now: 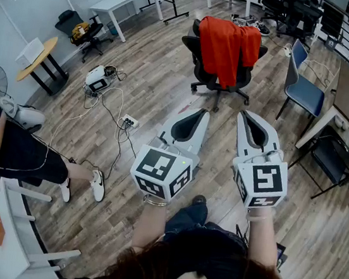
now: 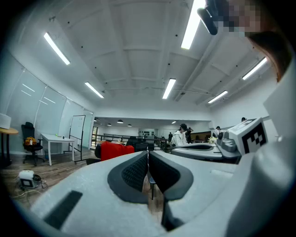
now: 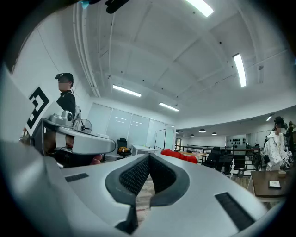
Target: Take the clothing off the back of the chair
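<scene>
My left gripper [image 1: 199, 111] and right gripper [image 1: 247, 114] are both closed and empty, well short of the orange-red garment [image 1: 228, 47], perhaps a jacket, draped over the top edge of the office chair [image 1: 191, 43]. I'd approach, open both, pinch at that edge and lift upward.

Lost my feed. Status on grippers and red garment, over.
Left gripper, right gripper shut, empty. Red garment draped over black chair back, untouched. Power strip off left, not blocking.
</scene>
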`<state>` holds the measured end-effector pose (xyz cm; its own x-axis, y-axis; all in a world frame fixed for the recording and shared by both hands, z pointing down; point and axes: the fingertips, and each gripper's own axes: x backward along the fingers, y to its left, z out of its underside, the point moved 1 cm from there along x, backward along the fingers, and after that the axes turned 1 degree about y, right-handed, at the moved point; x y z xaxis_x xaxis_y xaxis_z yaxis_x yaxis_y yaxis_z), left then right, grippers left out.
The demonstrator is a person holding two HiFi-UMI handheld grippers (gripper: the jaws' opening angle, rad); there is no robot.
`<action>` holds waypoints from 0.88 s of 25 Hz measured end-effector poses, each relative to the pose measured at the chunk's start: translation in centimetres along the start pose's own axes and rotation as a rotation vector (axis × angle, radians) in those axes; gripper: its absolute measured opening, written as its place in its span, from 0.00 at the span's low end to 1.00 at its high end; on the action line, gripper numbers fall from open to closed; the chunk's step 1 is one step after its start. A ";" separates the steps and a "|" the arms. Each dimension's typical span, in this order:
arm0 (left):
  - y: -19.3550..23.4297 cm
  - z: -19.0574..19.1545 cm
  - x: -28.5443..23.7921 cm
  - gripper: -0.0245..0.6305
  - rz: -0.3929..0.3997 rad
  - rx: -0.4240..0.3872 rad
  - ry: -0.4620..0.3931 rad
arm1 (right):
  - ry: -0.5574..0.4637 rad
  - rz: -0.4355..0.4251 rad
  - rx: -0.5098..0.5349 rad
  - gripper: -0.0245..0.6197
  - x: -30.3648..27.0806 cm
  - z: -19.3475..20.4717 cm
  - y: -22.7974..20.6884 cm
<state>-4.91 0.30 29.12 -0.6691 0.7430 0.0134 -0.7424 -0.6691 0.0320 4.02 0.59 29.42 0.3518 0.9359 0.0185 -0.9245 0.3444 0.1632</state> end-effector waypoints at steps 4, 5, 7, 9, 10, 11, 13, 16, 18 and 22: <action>0.4 0.1 -0.9 0.06 0.003 0.004 0.001 | 0.001 -0.011 -0.003 0.03 -0.7 0.1 -0.3; 0.5 0.1 -1.2 0.06 0.005 0.005 0.002 | 0.003 -0.013 -0.004 0.03 -1.0 0.2 -0.4; 0.9 0.0 -1.8 0.06 0.009 0.008 0.002 | 0.009 -0.015 -0.005 0.03 -1.5 0.4 -0.7; 1.4 -0.1 -2.5 0.06 0.012 0.009 0.001 | 0.008 -0.019 -0.015 0.03 -2.2 0.4 -1.0; 1.7 -0.1 -2.9 0.06 0.013 0.010 0.000 | 0.004 -0.021 -0.029 0.03 -2.5 0.5 -1.1; 2.0 0.0 -3.3 0.06 0.015 0.011 0.001 | -0.002 -0.024 -0.048 0.03 -2.9 0.6 -1.3; 2.6 0.3 -4.1 0.06 0.019 0.011 0.005 | -0.010 -0.027 -0.079 0.03 -3.7 0.9 -1.7; 3.7 0.6 -5.2 0.06 0.033 0.015 0.007 | -0.011 -0.018 -0.096 0.03 -5.1 1.4 -2.1; 4.6 0.4 -5.9 0.06 0.041 0.018 0.004 | -0.020 -0.007 -0.111 0.03 -6.1 1.3 -2.3; 5.8 0.3 -7.2 0.06 0.071 0.015 0.012 | -0.025 0.009 -0.124 0.03 -8.0 1.0 -2.9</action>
<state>-4.38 -8.92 29.49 -0.7203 0.6937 0.0037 -0.6928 -0.7196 0.0467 4.06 -8.01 29.78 0.3454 0.9374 0.0438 -0.9382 0.3439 0.0398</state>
